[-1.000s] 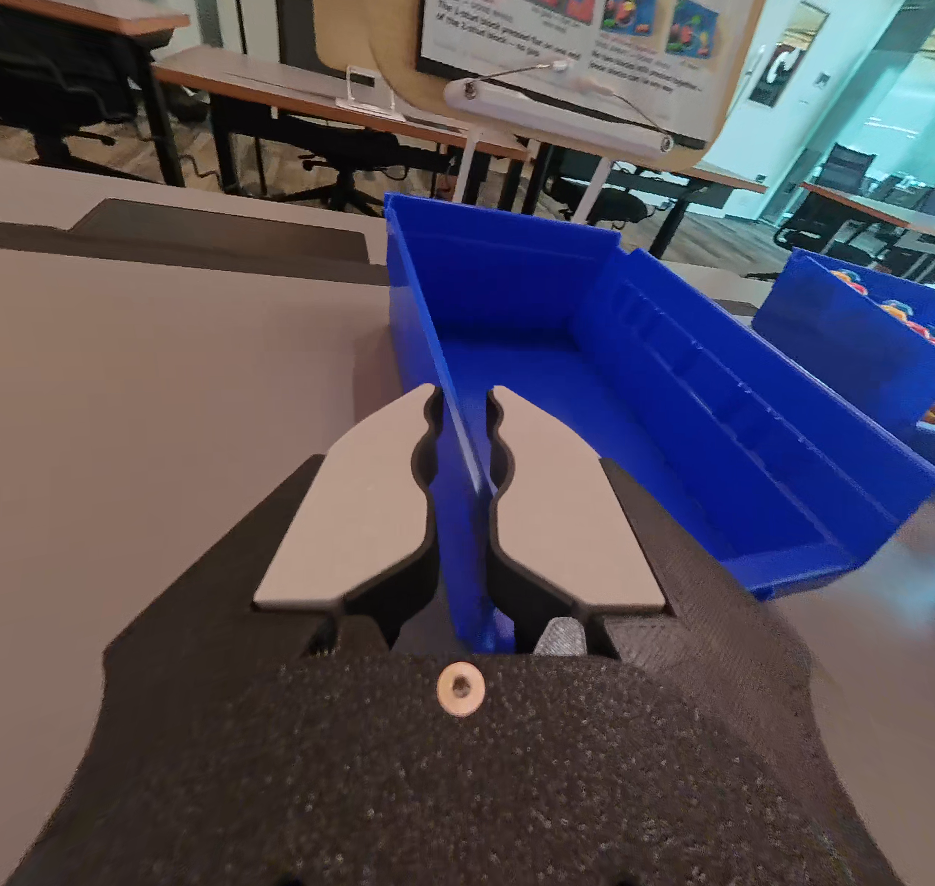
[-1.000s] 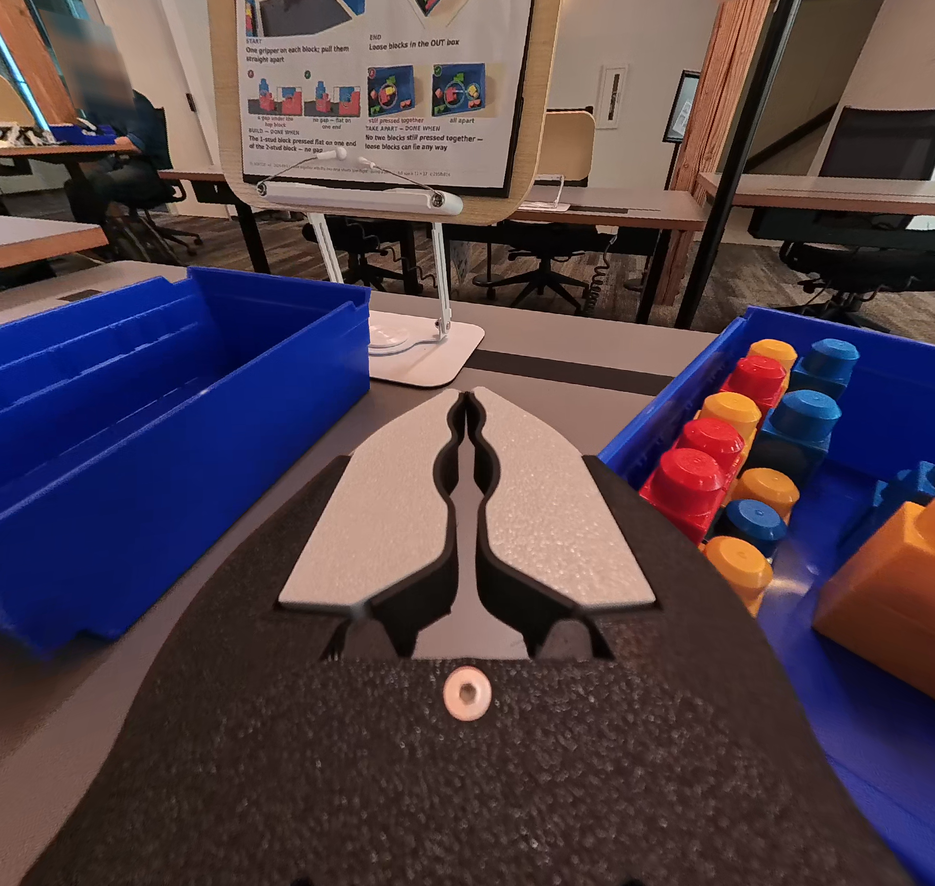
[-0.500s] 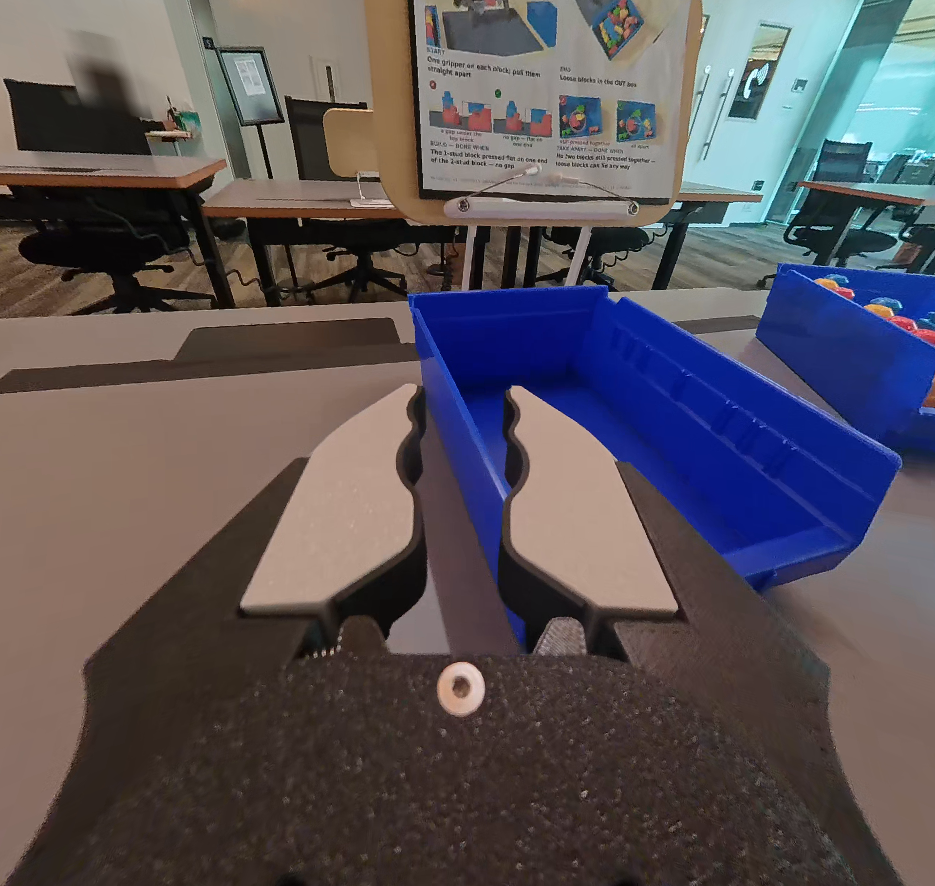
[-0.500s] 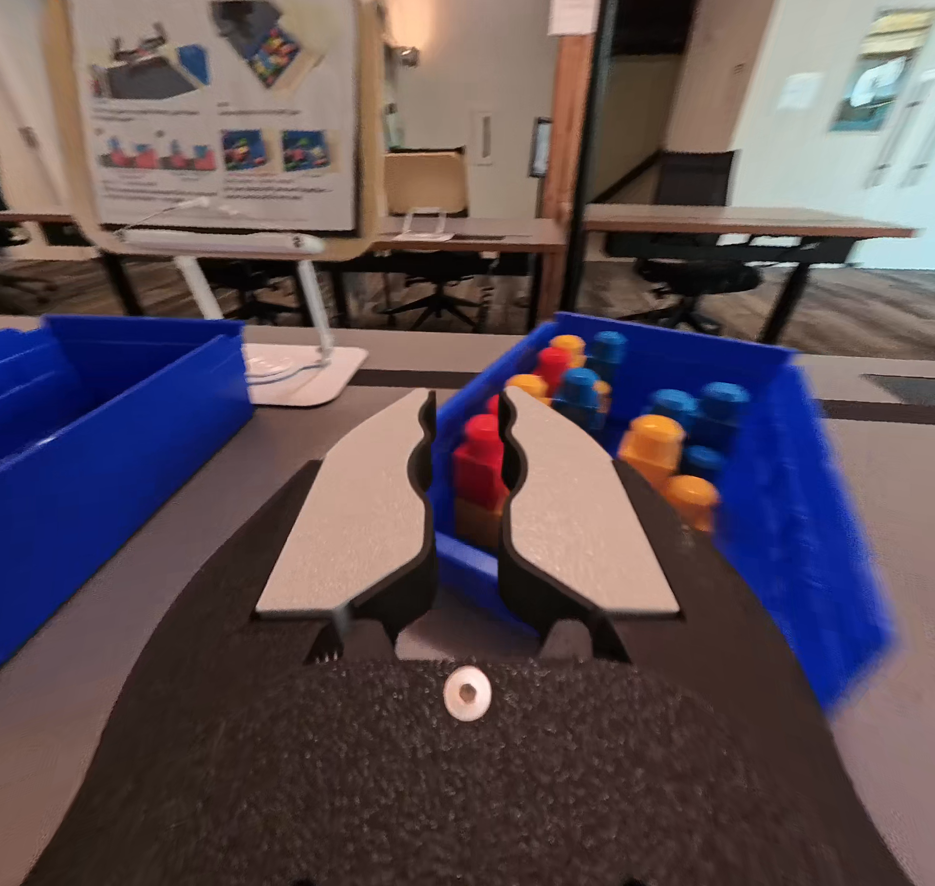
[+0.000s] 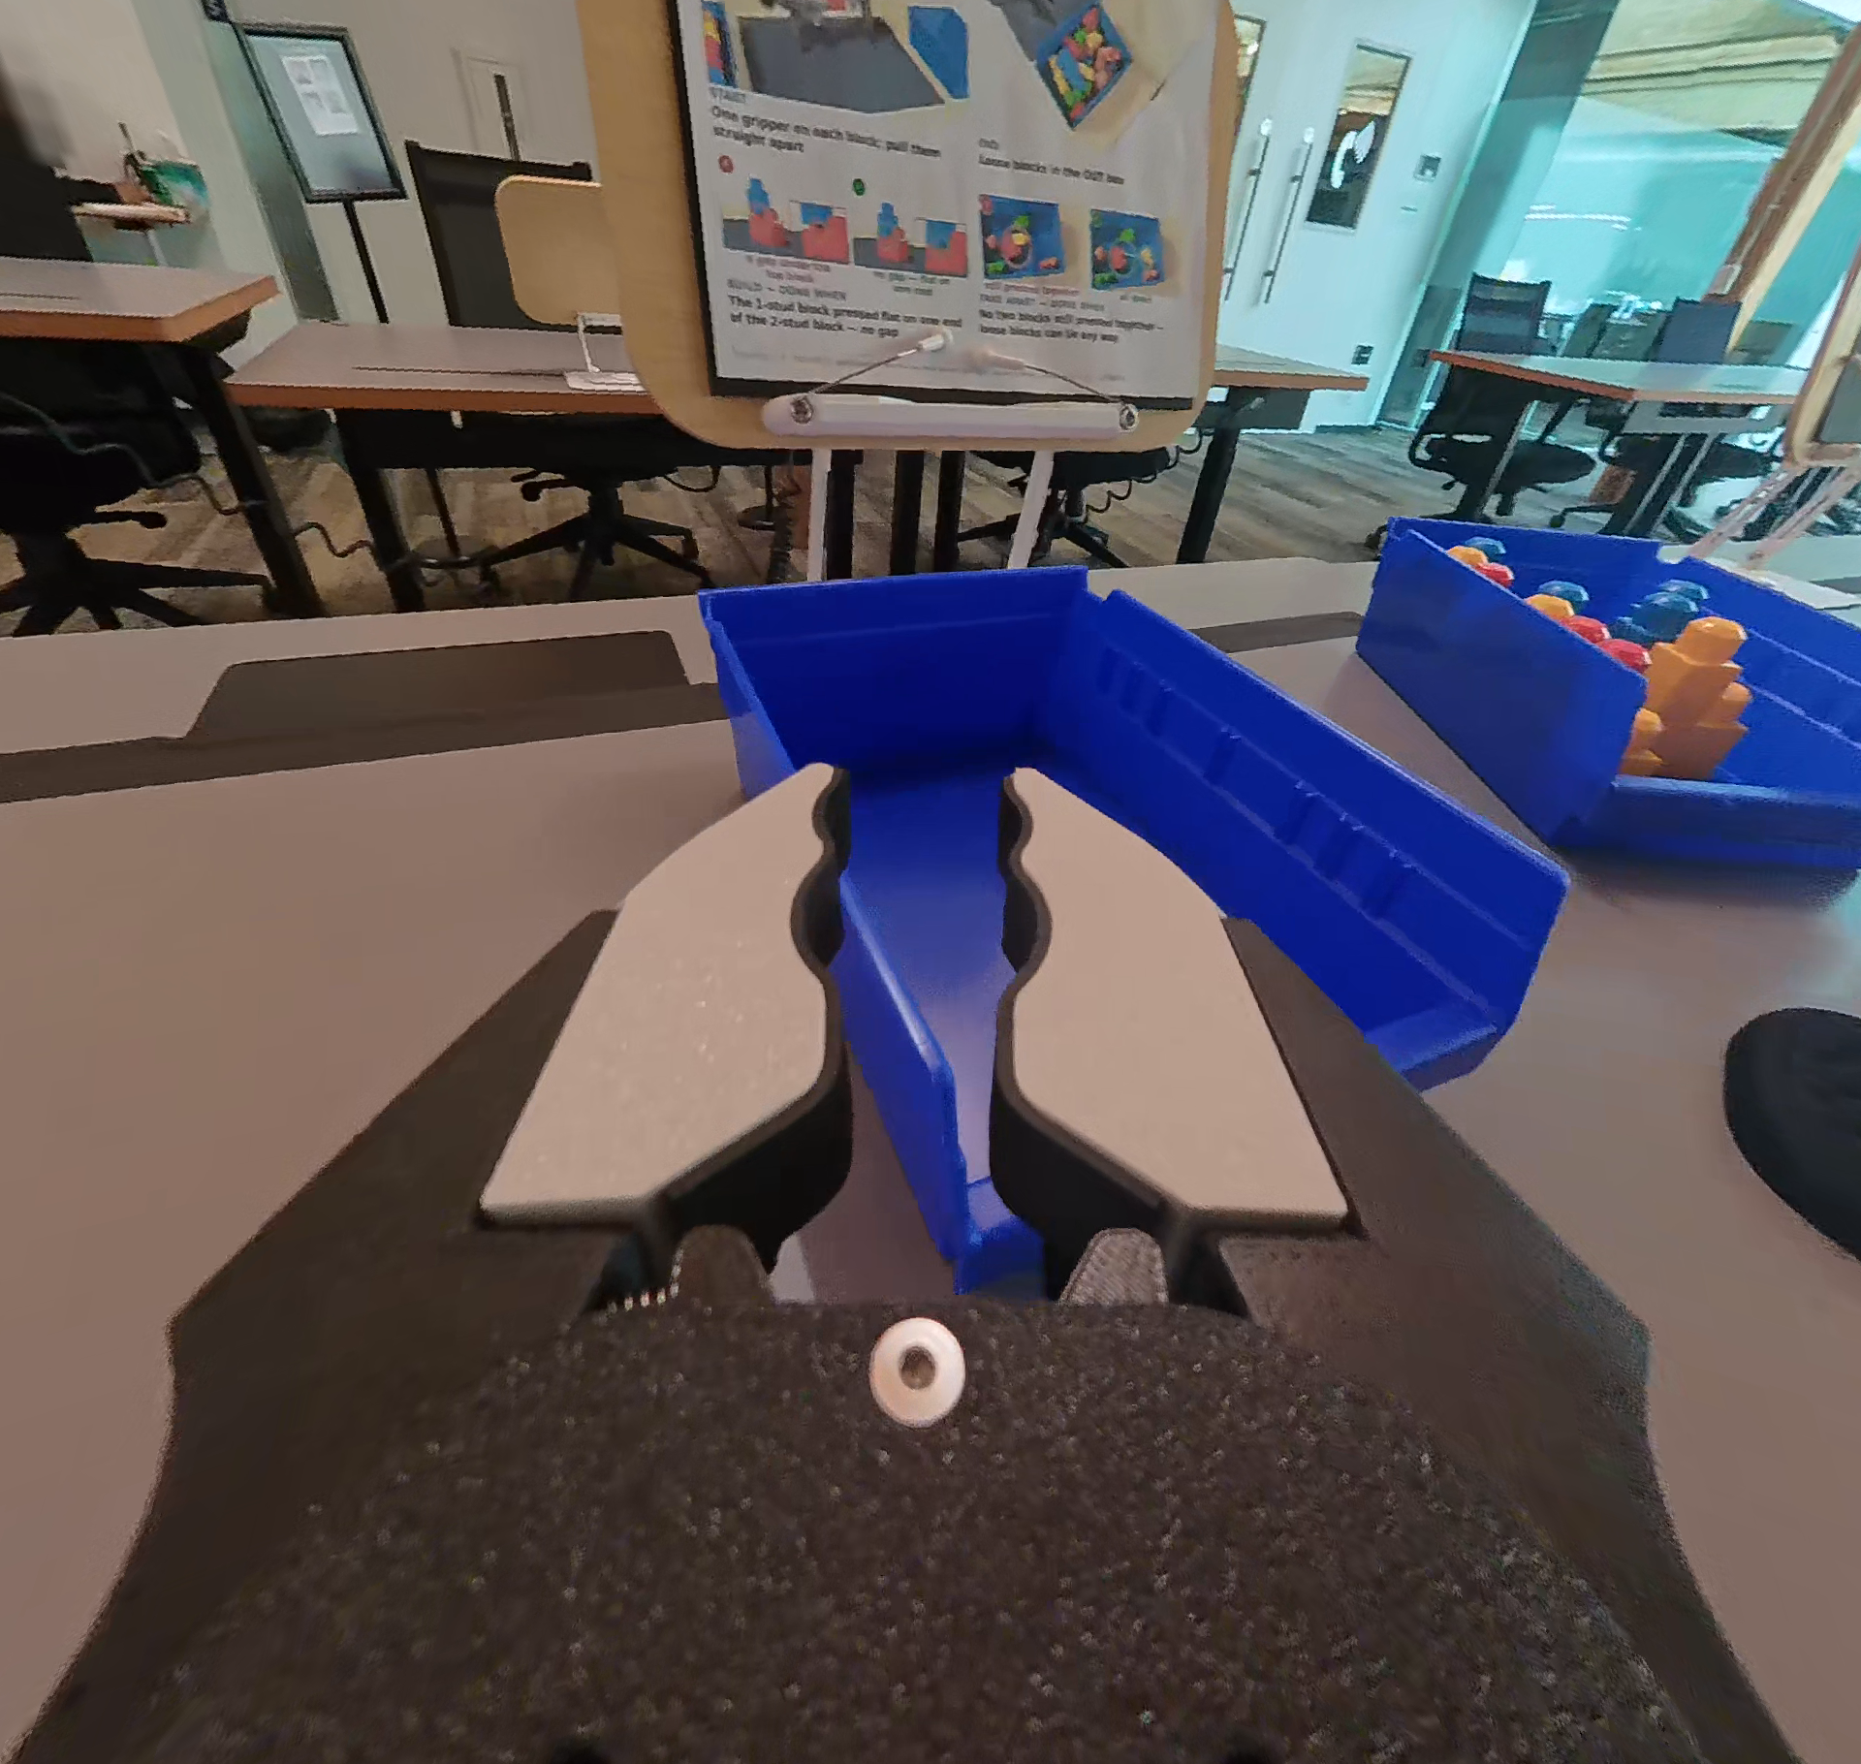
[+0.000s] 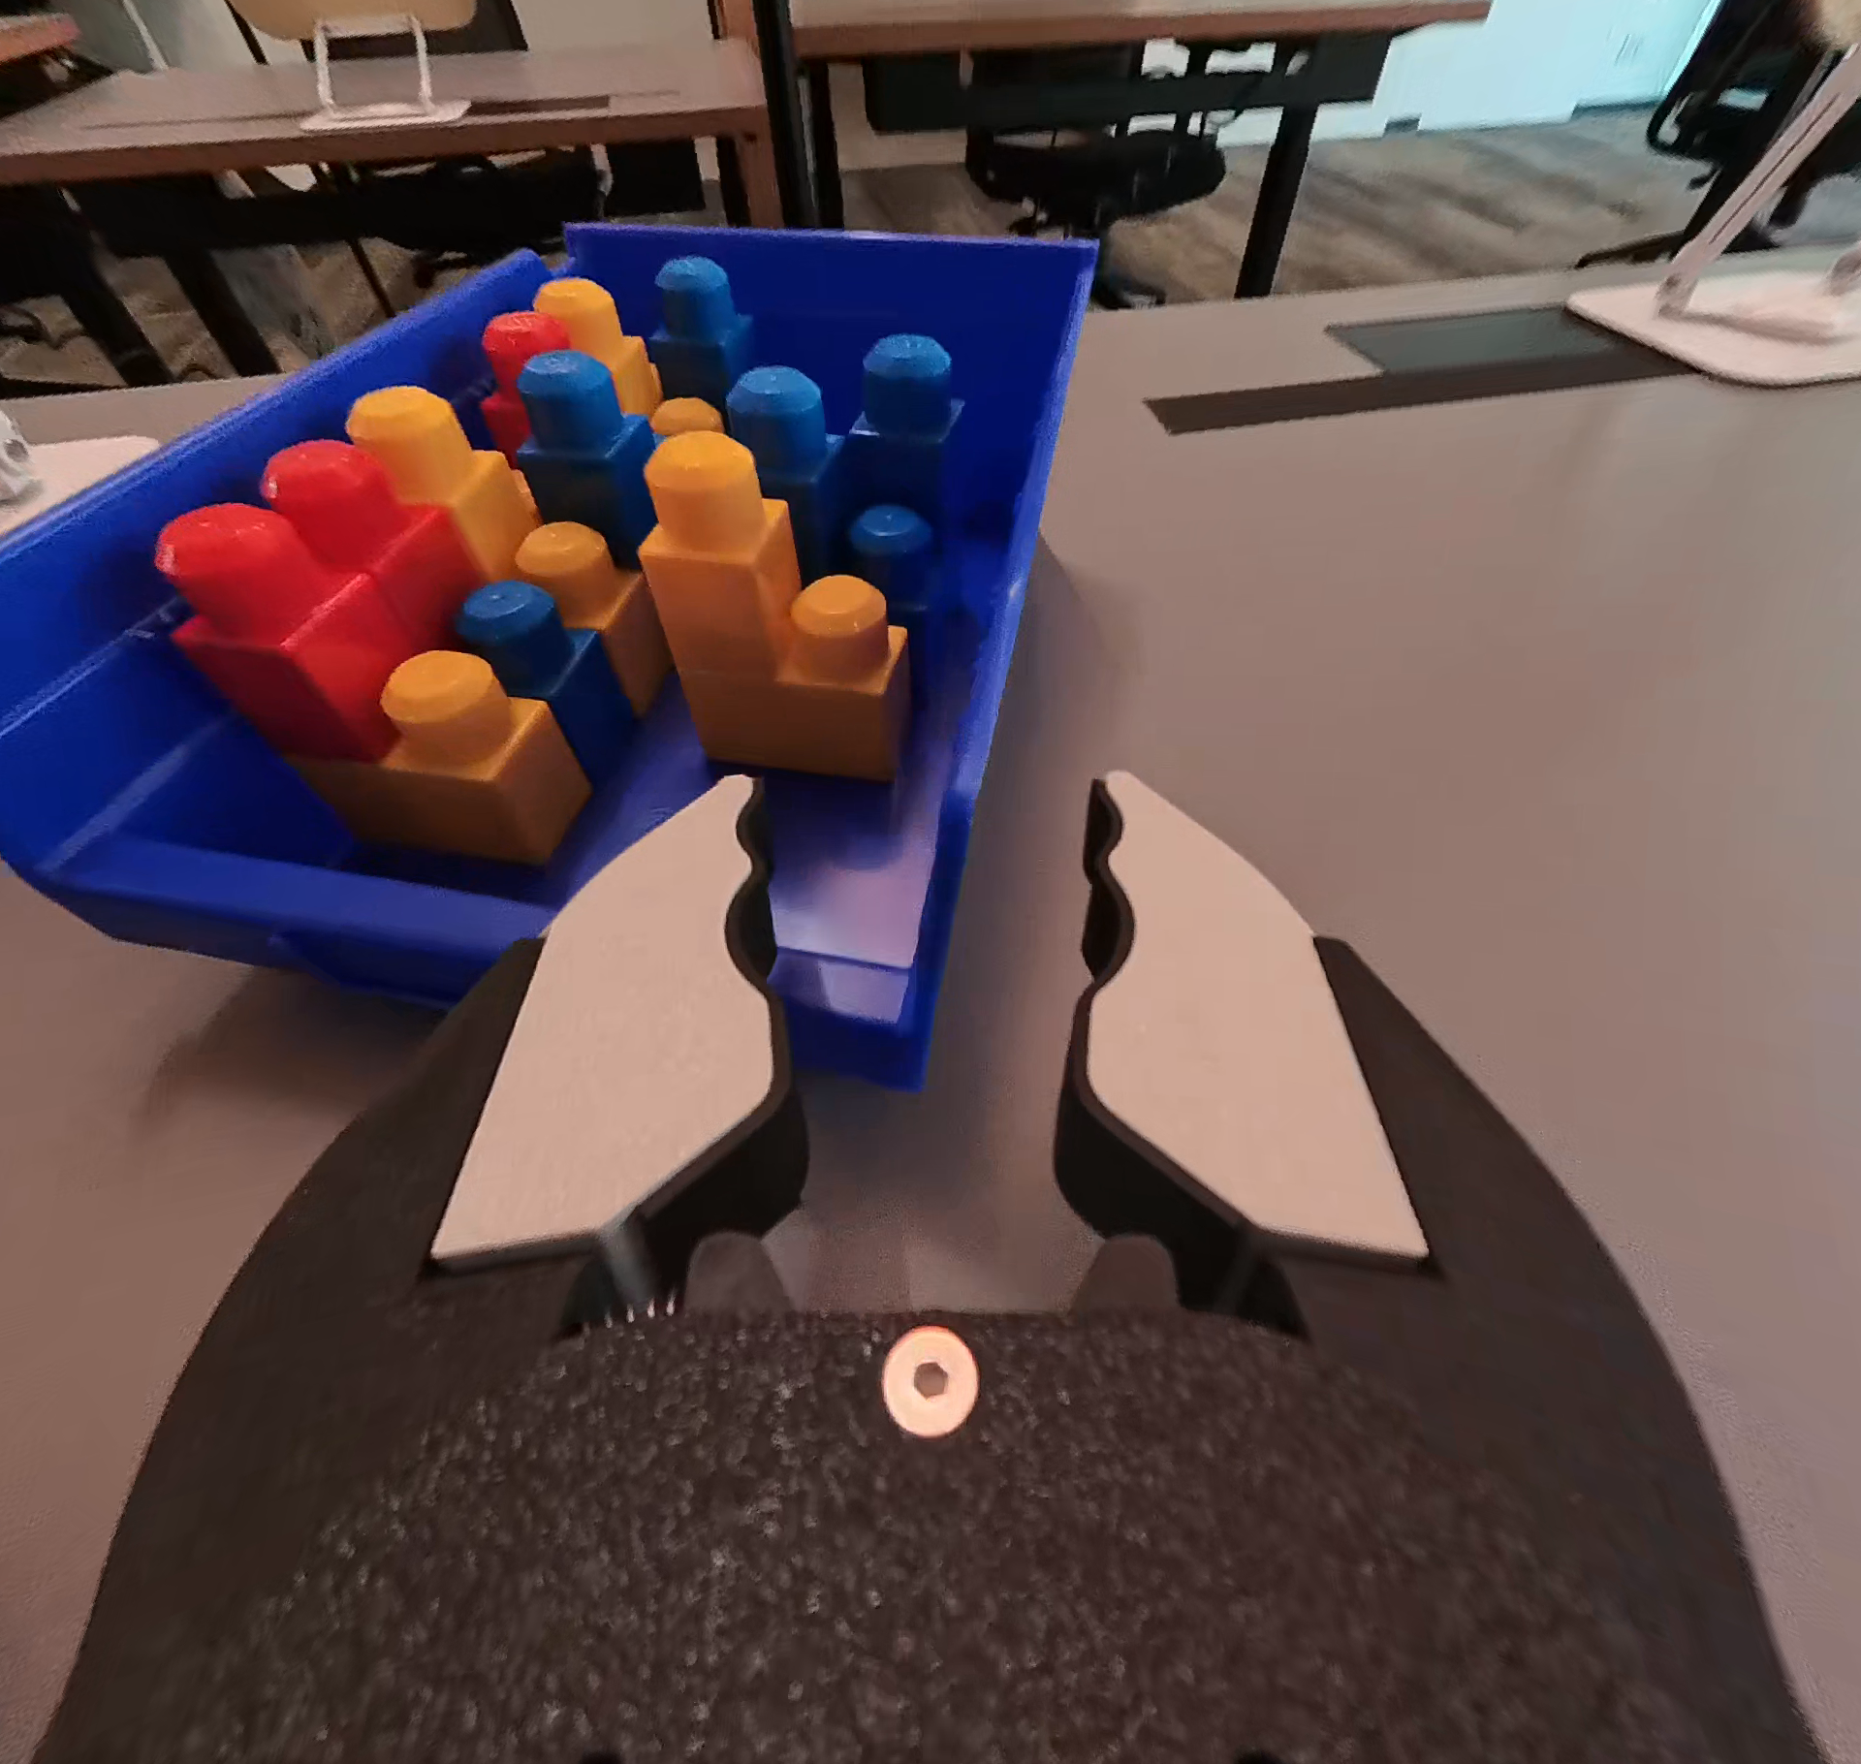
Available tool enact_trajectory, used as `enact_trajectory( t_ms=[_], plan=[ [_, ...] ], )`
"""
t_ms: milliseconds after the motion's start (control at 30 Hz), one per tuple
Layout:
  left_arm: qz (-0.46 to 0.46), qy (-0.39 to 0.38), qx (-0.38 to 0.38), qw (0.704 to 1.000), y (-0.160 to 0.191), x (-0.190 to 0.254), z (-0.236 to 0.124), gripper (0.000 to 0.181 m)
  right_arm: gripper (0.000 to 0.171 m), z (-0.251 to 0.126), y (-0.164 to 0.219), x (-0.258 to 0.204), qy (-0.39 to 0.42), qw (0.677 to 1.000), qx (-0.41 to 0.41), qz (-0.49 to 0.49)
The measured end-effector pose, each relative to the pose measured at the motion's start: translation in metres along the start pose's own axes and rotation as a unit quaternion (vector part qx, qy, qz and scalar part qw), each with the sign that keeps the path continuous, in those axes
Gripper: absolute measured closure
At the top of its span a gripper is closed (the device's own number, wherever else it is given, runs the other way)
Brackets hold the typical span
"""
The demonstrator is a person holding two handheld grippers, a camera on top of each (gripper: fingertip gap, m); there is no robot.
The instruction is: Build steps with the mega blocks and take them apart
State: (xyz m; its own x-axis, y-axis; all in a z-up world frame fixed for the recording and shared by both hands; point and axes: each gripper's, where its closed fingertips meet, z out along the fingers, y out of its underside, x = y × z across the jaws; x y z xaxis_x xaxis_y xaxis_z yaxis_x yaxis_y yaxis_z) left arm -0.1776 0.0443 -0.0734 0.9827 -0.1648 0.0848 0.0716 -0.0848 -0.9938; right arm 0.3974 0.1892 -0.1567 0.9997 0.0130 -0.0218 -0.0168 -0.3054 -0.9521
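An empty blue bin (image 5: 1309,840) stands on the grey table in front of my left gripper (image 5: 916,789). That gripper is open, its fingers straddle the bin's left wall, and it holds nothing. A second blue bin (image 6: 1007,306) holds several two-block steps in red (image 6: 292,628), orange (image 6: 765,628) and blue (image 6: 584,467), all studs up. My right gripper (image 6: 923,799) is open wide and empty, just in front of that bin's near right corner, close to the orange step. The block bin also shows in the left wrist view (image 5: 1490,709), far right.
An instruction board (image 5: 937,155) on a white stand rises behind the empty bin. Another white stand base (image 6: 1732,326) sits at the table's far right. The grey table (image 6: 1410,709) stretches right of the block bin. The right gripper's black body (image 5: 1803,1111) shows at the left view's right edge. There is about 60 cm between the tips of the two grippers.
My left gripper has opened wider around the empty bin's left wall and tilted up. My right gripper has swung right to the block bin and gone from shut to wide open.
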Motion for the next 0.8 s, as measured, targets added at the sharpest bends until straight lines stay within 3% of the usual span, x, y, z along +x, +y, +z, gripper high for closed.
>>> enact_trajectory(
  t_ms=[100,167,233,533,800],
  plan=[
    [0.003,0.009,-0.001,1.0,0.003,0.004,-0.002,0.155,0.119,0.013,0.007,0.007,0.005,1.0,-0.027,0.005],
    [0.002,0.017,-0.003,1.0,0.006,0.008,-0.003,0.155,0.134,0.018,0.01,0.007,-0.007,0.999,-0.043,0.003],
    [0.003,0.021,-0.007,1.0,0.01,0.011,-0.004,0.155,0.163,0.021,0.012,0.009,-0.013,0.999,-0.047,-0.004],
    [0.036,0.06,-0.02,0.997,0.017,0.042,-0.005,0.157,0.169,0.011,0.015,0.022,0.012,0.998,-0.056,-0.029],
    [0.098,0.182,-0.061,0.977,0.041,0.131,0.007,0.156,0.169,-0.018,0.009,0.002,-0.032,0.999,-0.029,0.01]
  ],
)
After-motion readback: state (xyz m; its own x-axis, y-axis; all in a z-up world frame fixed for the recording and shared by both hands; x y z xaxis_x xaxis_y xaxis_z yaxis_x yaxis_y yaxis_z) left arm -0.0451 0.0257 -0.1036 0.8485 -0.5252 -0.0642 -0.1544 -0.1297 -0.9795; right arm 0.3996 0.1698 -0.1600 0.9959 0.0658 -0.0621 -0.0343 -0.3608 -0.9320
